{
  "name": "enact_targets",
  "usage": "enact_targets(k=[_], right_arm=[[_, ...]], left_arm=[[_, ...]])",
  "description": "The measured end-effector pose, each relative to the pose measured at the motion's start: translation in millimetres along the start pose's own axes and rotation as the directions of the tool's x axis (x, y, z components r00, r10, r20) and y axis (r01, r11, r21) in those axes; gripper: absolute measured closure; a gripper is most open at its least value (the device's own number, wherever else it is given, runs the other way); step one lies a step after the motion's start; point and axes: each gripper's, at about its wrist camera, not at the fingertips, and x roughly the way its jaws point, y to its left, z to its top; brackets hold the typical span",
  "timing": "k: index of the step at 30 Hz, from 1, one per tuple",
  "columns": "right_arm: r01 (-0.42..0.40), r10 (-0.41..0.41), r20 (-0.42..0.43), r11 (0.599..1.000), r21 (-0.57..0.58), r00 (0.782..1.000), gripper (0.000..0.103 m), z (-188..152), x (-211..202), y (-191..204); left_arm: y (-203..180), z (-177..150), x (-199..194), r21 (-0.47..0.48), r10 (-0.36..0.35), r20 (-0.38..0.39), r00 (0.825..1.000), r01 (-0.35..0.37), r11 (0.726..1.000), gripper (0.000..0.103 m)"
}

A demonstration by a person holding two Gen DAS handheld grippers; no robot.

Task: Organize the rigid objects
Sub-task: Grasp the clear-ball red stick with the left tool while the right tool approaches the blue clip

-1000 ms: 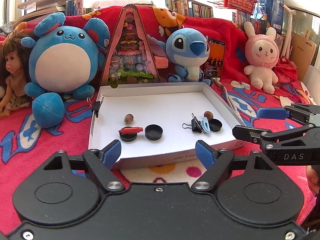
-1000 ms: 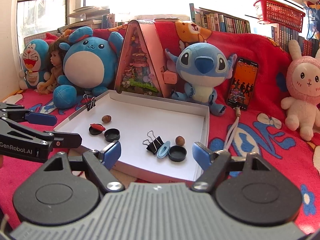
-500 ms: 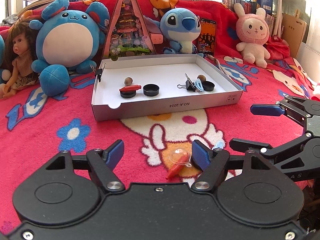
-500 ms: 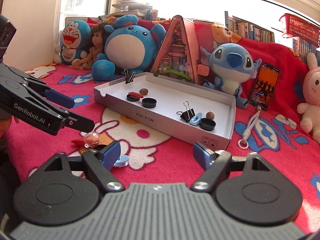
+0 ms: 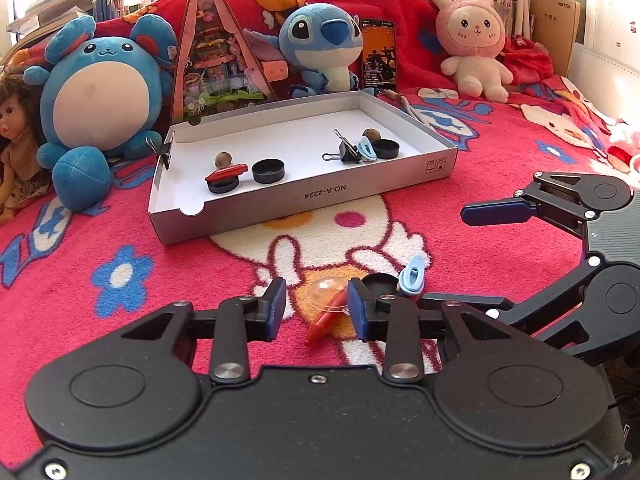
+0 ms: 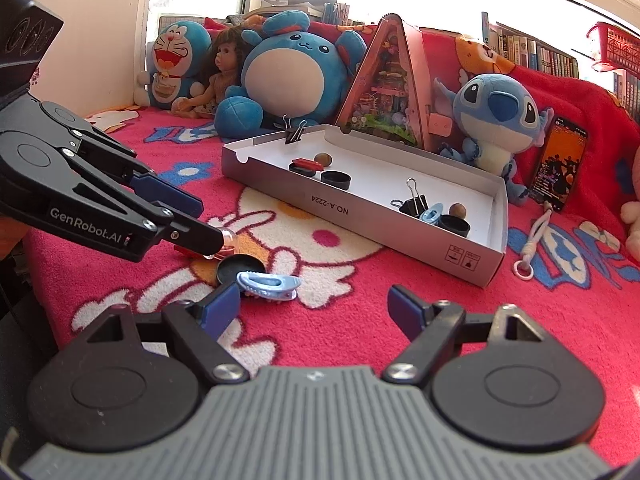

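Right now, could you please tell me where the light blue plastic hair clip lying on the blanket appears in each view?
Left wrist: light blue plastic hair clip, lower centre-right, just right of the left gripper.
Right wrist: clip at lower left, beside the loose black cap.
Shared landmark: white cardboard box.

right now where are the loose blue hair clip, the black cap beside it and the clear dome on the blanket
blue hair clip point(image 6: 267, 282), right wrist view, middle of its body
black cap point(image 6: 240, 268), right wrist view, its dark inside
clear dome point(image 5: 327, 291), left wrist view, top of the dome
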Motion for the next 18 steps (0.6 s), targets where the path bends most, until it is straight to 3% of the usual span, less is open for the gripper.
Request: enact_targets(k=[10, 18], right_arm=[[-0.061, 0.061, 0.015, 0.998, 0.006, 0.998, 0.015, 3, 3, 8], [-0.068, 0.068, 0.018, 0.998, 0.008, 0.998, 0.017, 4, 7, 12]], left_arm=[[8, 4, 14, -0.054, -0.033, -0.017, 0.999, 0.032, 0.998, 0.076], [22, 7, 22, -0.079, 0.082, -0.009, 0.997, -0.083, 0.993, 0.075]])
